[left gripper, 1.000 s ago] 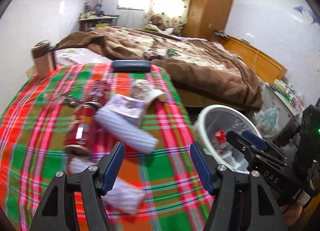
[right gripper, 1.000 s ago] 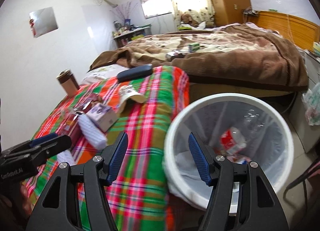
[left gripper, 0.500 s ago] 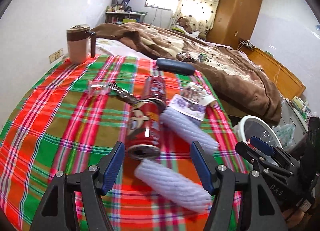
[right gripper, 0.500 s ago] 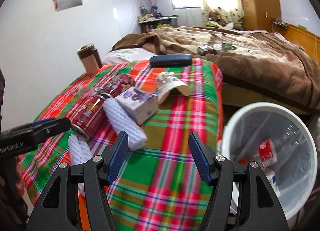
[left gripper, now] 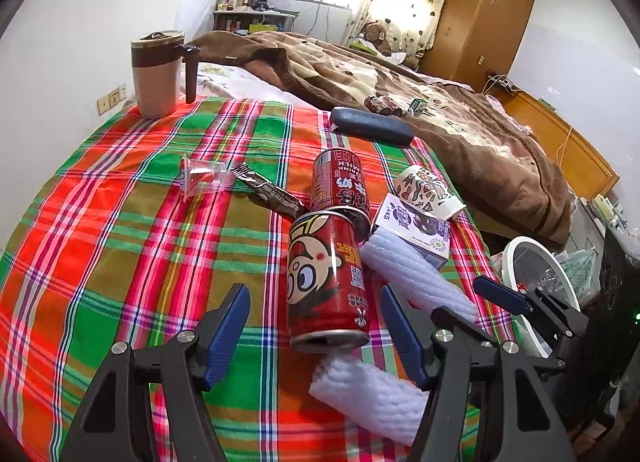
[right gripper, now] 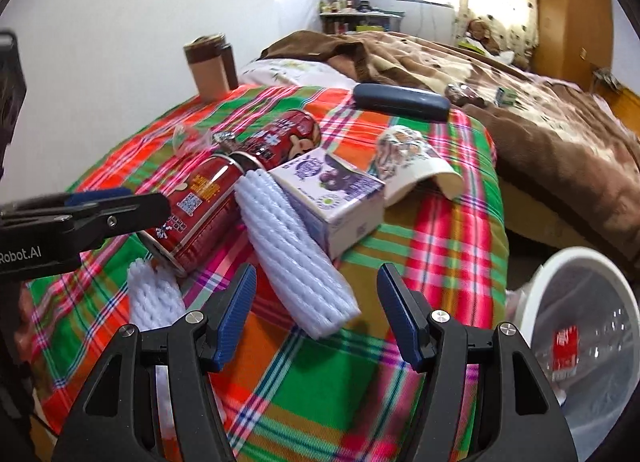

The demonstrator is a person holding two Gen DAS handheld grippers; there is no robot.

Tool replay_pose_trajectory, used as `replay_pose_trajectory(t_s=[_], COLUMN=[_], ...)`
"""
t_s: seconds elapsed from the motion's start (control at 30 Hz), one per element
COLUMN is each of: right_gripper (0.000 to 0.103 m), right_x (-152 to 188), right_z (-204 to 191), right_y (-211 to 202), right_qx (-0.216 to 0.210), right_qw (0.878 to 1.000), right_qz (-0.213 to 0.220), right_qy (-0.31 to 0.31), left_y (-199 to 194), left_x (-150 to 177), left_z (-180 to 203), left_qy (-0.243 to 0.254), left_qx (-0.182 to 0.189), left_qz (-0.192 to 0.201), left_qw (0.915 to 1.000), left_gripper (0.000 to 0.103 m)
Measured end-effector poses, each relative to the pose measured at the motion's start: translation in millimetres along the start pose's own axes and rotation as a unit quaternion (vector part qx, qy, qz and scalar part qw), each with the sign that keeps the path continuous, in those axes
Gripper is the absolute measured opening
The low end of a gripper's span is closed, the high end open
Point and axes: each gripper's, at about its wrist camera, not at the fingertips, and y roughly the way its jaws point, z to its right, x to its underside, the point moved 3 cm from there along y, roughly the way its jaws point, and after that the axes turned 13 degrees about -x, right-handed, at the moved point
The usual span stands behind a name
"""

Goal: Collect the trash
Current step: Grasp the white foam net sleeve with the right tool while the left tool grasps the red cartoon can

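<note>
Trash lies on a plaid cloth [left gripper: 132, 246]: two red cans [left gripper: 326, 282] [left gripper: 340, 180], two white foam sleeves [left gripper: 416, 278] [left gripper: 368, 394], a purple carton [left gripper: 416, 228], a paper cup [left gripper: 426, 190], a brown wrapper [left gripper: 268, 194] and a clear bag [left gripper: 200, 178]. My left gripper [left gripper: 314, 328] is open, just in front of the near can. My right gripper [right gripper: 312, 308] is open, its fingers either side of the end of a foam sleeve [right gripper: 292, 246]. The white bin [right gripper: 576, 342] stands at the right, with red trash inside.
A brown mug [left gripper: 158, 74] and a dark case [left gripper: 372, 127] stand at the back of the cloth. A bed with a brown blanket [left gripper: 460, 134] lies behind. The bin also shows in the left wrist view [left gripper: 536, 286], beside the cloth's right edge.
Both grippers have swung left, away from the bin and toward the trash on the cloth. The near can and foam sleeves are closer in view. Both stay open.
</note>
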Motion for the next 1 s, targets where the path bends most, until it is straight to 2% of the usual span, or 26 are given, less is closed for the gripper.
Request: replay_pose_trajectory(t_s=[0.13,0.2,0.5,1.0], right_gripper=[0.064,0.051,0.031,0.027], right_x=[-0.7,1.0,4.0,12.9], right_z=[2.6,2.8,4.4,14.8], right_y=[5.6,5.4,4.8,-4.1], right_qx=[-0.001,-0.006,-0.021,-0.034], right_qw=[1.000,1.000,0.999,0.997], right_qz=[-0.016,-0.019,-0.020,-0.008], right_qy=[0.003,0.006,0.021,0.071], left_y=[9.4,12.9,30.5,55.9], left_x=[-3.1,-3.2,-8.4,-9.7], left_z=[-0.5,-0.6,1.6,9.2], left_qy=[-0.003,-0.002,-0.005,-0.007], left_qx=[0.006,0.005,0.013,0.006], left_qz=[-0.008,-0.010,-0.025,-0.048], left_qw=[0.9999,0.9999,0.9996,0.9988], left_gripper=[0.067,0.067,0.067,0.067])
